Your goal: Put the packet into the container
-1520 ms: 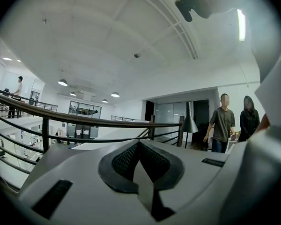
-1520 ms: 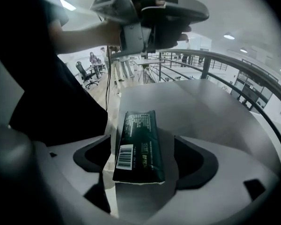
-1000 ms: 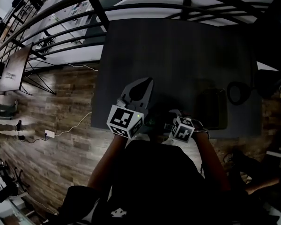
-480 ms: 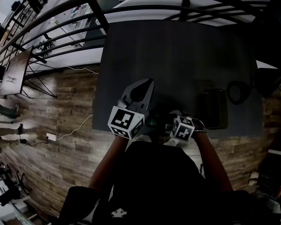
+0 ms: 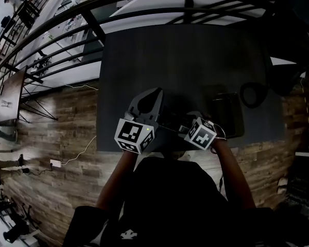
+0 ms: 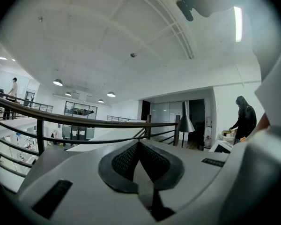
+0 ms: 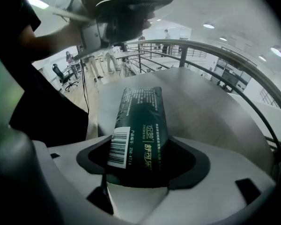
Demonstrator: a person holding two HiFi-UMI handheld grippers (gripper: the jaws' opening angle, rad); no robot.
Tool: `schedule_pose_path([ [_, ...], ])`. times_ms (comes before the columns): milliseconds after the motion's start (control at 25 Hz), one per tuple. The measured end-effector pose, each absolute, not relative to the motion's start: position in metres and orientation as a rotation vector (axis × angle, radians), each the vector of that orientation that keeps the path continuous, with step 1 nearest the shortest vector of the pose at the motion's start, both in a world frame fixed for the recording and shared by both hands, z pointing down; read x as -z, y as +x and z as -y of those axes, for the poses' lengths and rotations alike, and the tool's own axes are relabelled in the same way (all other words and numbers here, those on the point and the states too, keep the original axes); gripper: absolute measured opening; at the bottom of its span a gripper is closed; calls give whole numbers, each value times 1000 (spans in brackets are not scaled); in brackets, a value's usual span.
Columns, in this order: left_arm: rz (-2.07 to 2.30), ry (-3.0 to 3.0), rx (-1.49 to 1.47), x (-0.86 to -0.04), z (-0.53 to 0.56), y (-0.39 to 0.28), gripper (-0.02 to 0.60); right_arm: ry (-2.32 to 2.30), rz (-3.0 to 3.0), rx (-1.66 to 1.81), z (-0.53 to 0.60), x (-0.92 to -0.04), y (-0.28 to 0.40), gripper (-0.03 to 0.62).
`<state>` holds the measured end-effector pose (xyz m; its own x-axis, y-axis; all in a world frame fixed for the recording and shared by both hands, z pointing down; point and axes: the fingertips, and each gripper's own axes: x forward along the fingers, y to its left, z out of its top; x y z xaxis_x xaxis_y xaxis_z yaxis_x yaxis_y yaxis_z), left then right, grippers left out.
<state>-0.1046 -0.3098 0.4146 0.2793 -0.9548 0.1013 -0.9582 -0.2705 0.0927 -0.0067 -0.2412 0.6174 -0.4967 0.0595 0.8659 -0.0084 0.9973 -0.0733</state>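
A dark green packet with a white barcode label lies lengthwise between the jaws of my right gripper. Those jaws have just been closing and now press on it, holding it above the dark table. In the head view the right gripper is near the table's front edge, just left of the dark rectangular container. The packet itself is barely discernible there. My left gripper is beside it to the left, level, its pads meeting with nothing between them.
A dark ring-shaped object lies on the table right of the container. A black railing runs past the table's far and left sides. Wood floor and a white cable lie to the left. A person stands far off in the left gripper view.
My right gripper has risen a little from the table's front edge and rolled. The left gripper has stayed almost where it was.
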Motion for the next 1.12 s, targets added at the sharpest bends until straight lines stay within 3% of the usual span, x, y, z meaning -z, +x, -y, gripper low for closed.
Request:
schedule_pose_path([
  [480, 1596, 2543, -28, -416, 335, -53, 5, 390, 2128, -200, 314, -556, 49, 353],
  [1120, 1278, 2718, -39, -421, 359, 27, 5, 959, 1979, -538, 351, -550, 171, 353],
])
